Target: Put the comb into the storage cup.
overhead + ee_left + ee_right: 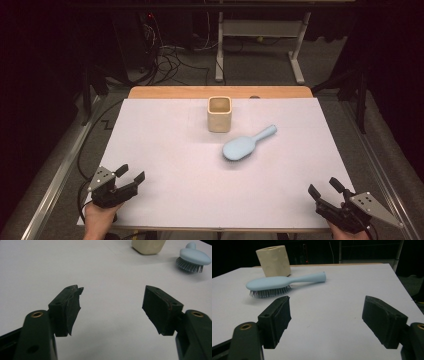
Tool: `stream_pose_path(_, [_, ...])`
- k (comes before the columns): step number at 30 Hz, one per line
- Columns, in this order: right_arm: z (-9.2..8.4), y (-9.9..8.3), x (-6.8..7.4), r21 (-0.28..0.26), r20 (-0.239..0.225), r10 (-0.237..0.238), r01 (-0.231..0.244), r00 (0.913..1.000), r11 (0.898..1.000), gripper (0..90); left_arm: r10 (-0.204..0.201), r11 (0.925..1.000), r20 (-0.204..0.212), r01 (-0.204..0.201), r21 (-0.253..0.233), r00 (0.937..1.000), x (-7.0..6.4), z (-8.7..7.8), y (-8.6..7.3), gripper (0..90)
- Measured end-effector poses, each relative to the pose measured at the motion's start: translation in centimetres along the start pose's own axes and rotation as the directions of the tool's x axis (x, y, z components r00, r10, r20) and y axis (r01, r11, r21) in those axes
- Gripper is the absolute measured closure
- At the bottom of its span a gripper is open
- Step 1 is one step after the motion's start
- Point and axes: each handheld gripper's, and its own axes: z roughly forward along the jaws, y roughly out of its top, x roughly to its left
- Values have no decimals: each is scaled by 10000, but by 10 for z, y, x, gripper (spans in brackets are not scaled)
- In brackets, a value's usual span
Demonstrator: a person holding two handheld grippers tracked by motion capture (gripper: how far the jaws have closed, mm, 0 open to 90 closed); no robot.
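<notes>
In the left gripper view, the cream cup is cut off by the top edge, leaving its lower body alone; the light blue hairbrush loses its handle end at the top edge. In the high view, both forearms are cut off at the bottom edge, and the cup's inside is too shadowed to tell its contents. The brush's bristles are hidden under its head there. A small dark item on the desk's far edge is too small to identify.
</notes>
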Motion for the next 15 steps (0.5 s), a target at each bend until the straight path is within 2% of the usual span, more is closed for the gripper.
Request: stream_pose_path(15, [-1, 0, 2, -25, -6, -83, 83, 10000, 10000, 241, 30, 10000, 57, -30, -16, 10000, -1, 0, 0, 309])
